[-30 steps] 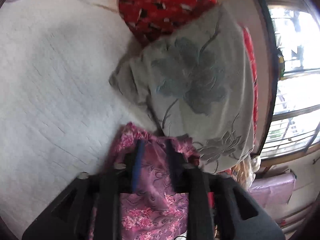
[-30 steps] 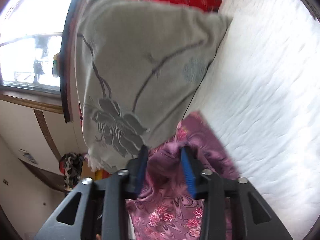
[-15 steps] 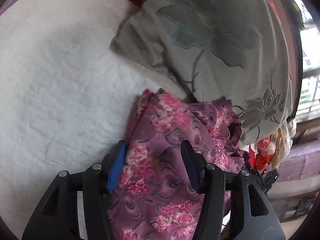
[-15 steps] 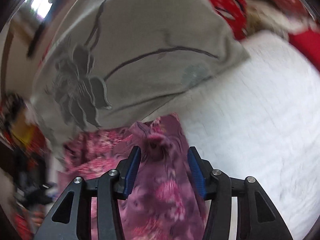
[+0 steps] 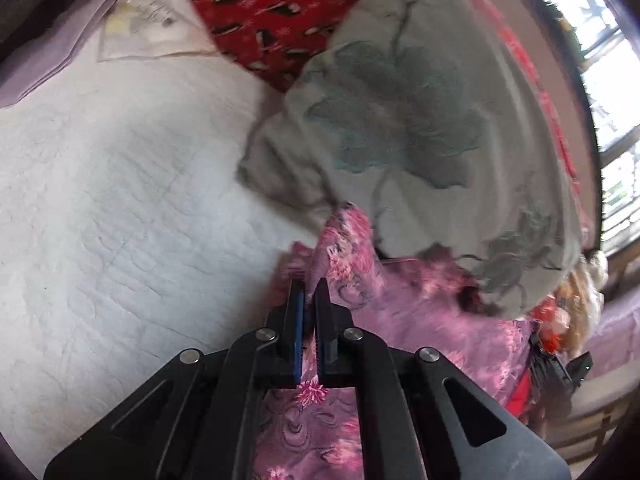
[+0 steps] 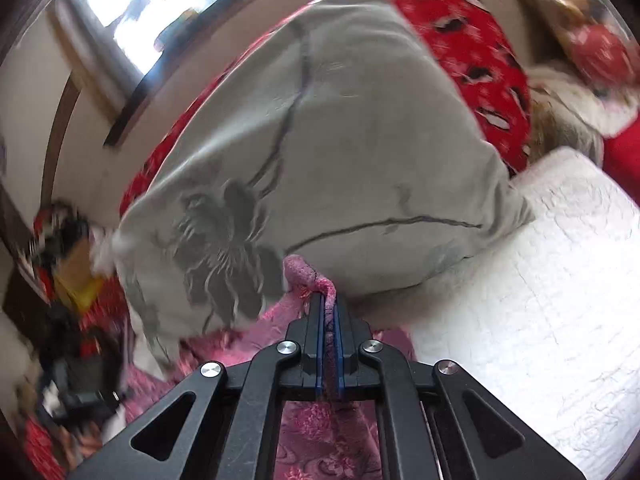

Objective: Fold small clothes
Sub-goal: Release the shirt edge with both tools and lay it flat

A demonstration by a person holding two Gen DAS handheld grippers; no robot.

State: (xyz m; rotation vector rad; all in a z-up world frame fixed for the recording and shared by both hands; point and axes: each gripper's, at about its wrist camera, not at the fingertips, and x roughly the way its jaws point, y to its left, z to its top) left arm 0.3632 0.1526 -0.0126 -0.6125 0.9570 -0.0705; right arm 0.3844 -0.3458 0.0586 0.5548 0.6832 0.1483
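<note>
left tool [image 5: 309,286] clamped on pink floral garment [image 5: 420,320] edge | right tool [image 6: 329,300] pinching a bunched fold of it | garment on white bed [image 5: 100,200], touching grey pillow [image 6: 340,152] | advice: lift evenly, keep edge taut, clear pillow before folding

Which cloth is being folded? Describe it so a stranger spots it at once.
On the white quilted bedspread, find the big grey pillow with the flower print. Against its lower edge lies the pink-purple floral garment, pinched by both the left gripper and right gripper; nearby fabrics are red.
</note>
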